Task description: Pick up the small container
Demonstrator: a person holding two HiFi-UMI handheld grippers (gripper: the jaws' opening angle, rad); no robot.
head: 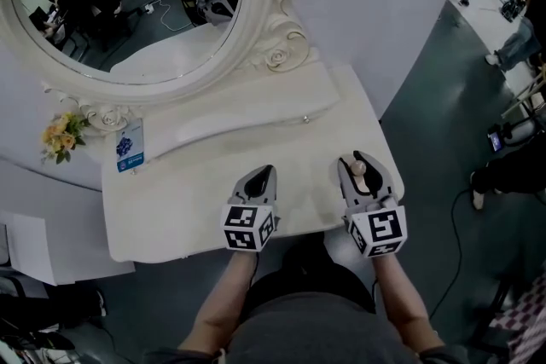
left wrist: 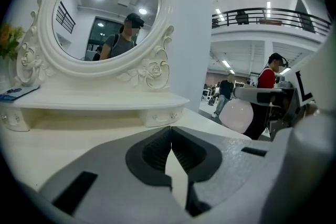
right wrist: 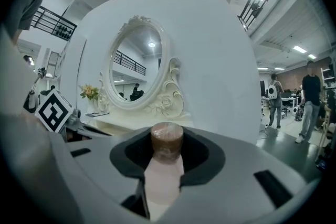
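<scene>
Pink with a brown cap (right wrist: 167, 139), the small container (right wrist: 164, 176) sits between the fingers of the right gripper (head: 359, 170). The fingers squeeze it from both sides. They hold its body just under the cap, I think so that it cannot slip or tip. It stands up tall with the cap on top, so its long side runs up and down. It is over the front right part of the white worktop (head: 171, 209), and it looks lifted off. The left gripper (head: 261, 180) hovers beside it with its fingers closed on nothing. I think it is just out of the way, since one gripper is enough.
</scene>
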